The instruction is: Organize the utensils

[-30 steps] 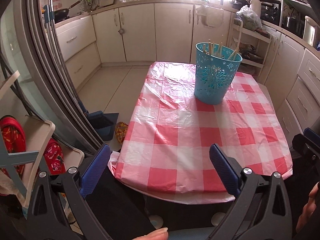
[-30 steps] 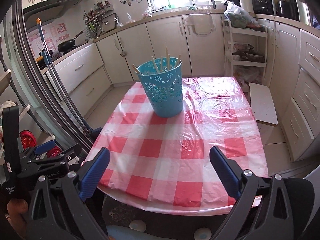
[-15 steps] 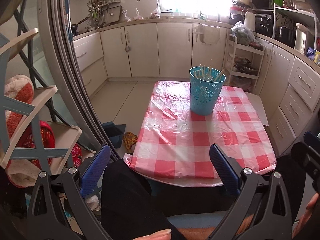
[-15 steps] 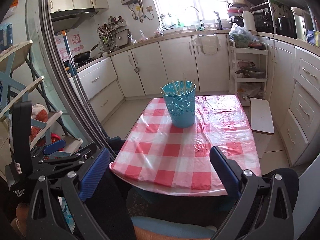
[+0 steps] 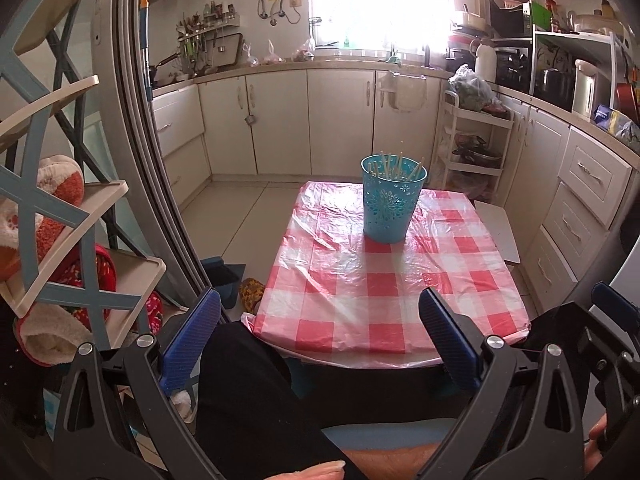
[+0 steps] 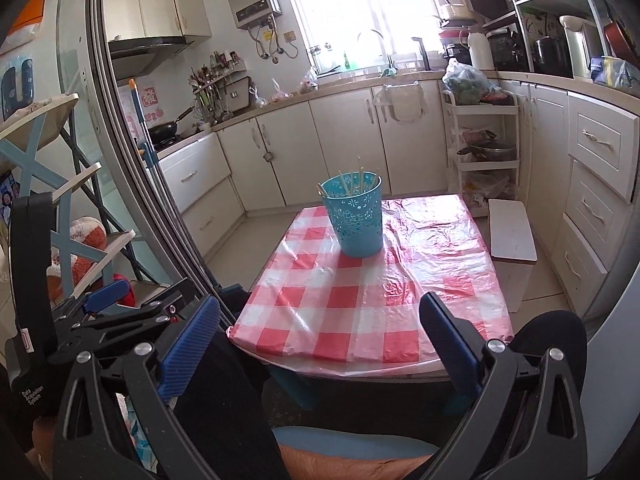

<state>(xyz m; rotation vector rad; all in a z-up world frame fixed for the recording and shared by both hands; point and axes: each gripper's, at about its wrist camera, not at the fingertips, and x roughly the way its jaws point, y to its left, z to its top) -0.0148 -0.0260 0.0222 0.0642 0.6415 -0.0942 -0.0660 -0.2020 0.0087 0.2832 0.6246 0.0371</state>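
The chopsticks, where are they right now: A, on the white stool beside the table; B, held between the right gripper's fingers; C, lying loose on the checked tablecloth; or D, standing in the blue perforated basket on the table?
D: thin sticks poke up out of the blue basket, which stands on the red-and-white checked tablecloth; both grippers are open and hold nothing.
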